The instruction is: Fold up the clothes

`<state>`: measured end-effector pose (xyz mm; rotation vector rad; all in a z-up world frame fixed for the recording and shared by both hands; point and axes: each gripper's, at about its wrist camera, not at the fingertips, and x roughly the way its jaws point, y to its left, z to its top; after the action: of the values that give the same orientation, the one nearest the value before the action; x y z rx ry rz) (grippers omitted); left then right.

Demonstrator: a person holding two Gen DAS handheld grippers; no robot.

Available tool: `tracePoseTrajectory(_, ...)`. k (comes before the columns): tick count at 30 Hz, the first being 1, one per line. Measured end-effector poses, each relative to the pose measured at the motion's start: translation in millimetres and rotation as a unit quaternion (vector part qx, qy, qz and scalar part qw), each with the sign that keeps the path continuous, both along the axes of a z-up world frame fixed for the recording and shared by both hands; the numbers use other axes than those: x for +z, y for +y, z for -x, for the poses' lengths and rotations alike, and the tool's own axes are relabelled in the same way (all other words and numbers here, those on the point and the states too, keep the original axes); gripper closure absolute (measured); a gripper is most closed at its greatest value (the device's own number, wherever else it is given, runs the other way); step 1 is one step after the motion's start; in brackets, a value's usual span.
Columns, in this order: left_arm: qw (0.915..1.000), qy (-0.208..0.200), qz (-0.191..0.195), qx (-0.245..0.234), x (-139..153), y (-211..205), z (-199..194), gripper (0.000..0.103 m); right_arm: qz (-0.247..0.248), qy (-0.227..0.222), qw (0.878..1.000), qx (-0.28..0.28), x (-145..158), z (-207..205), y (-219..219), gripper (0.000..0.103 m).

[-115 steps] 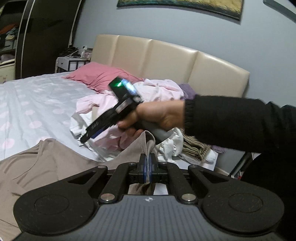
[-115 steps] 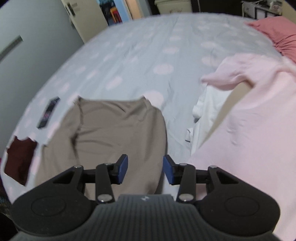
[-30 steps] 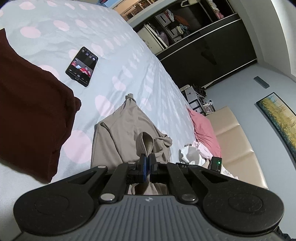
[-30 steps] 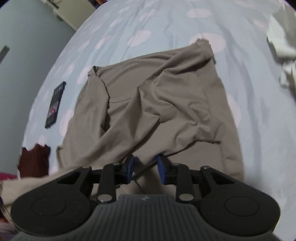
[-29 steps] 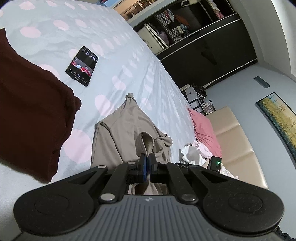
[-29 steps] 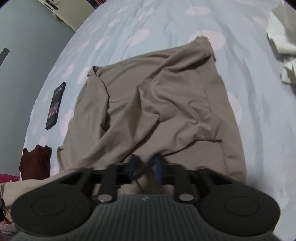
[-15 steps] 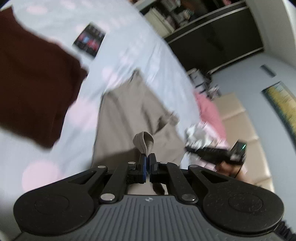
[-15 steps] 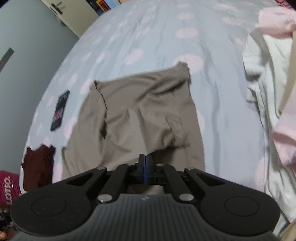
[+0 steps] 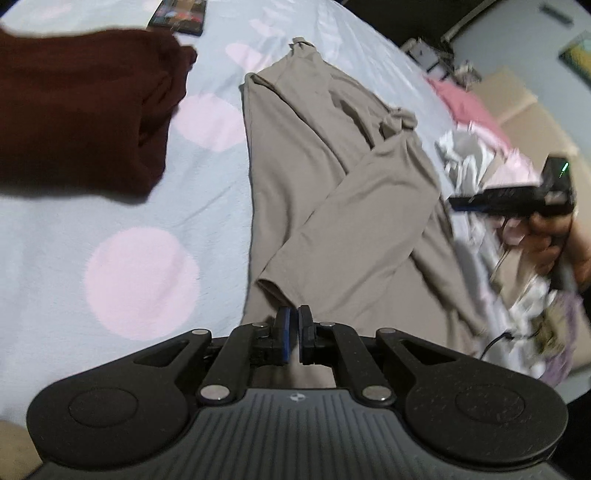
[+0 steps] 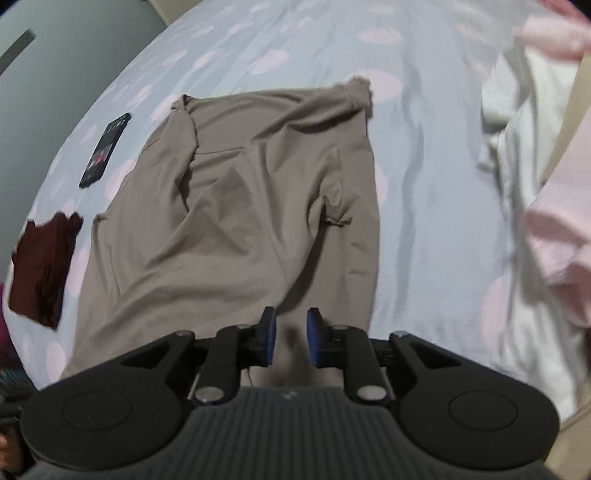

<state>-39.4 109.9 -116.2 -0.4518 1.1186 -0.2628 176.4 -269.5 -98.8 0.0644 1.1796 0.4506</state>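
1. From the left wrist camera, the left gripper (image 9: 294,320) points down at the bed with its blue pads nearly together, only a thin slit between them. I see no cloth pinched in that slit; the sleeve cuff of the taupe shirt (image 9: 317,177) lies just beyond the tips, so the claw looks closed on nothing.
2. The taupe shirt is spread over the pale blue sheet with pink dots (image 9: 140,280), one sleeve folded diagonally across its body toward the left gripper.
3. A folded dark maroon garment (image 9: 81,110) sits on the sheet to the left of the shirt, apart from it. A phone (image 9: 179,14) lies past the maroon garment at the top edge.
4. At the right edge a hand (image 9: 554,240) grips the right gripper (image 9: 456,202), which hangs over a heap of white and pink clothes (image 9: 476,158); it is blurred here.
5. From the right wrist camera, the right gripper (image 10: 290,334) is above the near edge of the taupe shirt (image 10: 240,221). Its jaws are opening, with a narrow gap and nothing gripped between the pads; shirt fabric shows below the gap.
6. In this view the phone (image 10: 105,149) and maroon garment (image 10: 42,266) lie left of the shirt, and the white and pink clothes (image 10: 546,206) are piled to the right.
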Motion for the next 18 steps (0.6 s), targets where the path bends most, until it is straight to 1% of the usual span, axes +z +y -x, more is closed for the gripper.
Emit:
tracePoseTrajectory(3, 0.9988, 0.002, -0.026, -0.041, 16, -8, 8, 0.100, 0.017, -0.021, 0.999, 0.016, 15, 14, -1, 0.079)
tracePoseTrajectory(6, 0.9925, -0.035, -0.056, -0.103, 47, -22, 0, 0.099, 0.033, -0.042, 0.998, 0.036, 30, 33, 1, 0.077)
tracePoseTrajectory(8, 0.9834, -0.078, -0.079, -0.143, 71, -33, -13, 0.085, 0.037, -0.060, 0.997, 0.037, 37, 43, 0, 0.074)
tracePoseTrajectory(9, 0.9776, -0.102, -0.091, -0.160, 82, -38, -22, 0.070, 0.039, -0.070, 0.996, 0.036, 40, 47, -1, 0.071)
tracePoseTrajectory(10, 0.9720, -0.122, -0.098, -0.175, 91, -43, -34, 0.059, 0.042, -0.080, 0.995, 0.034, 43, 52, -2, 0.070)
tracePoseTrajectory(12, 0.9630, -0.152, -0.104, -0.197, 102, -53, -64, 0.059, 0.043, -0.095, 0.994, 0.025, 44, 53, -7, 0.070)
tracePoseTrajectory(16, 0.9533, -0.182, -0.094, -0.222, 99, -72, -127, 0.060, 0.049, -0.116, 0.992, -0.002, 32, 41, -18, 0.070)
tracePoseTrajectory(18, 0.9498, -0.194, -0.099, -0.225, 91, -81, -158, 0.060, 0.056, -0.123, 0.991, -0.009, 23, 32, -23, 0.070)
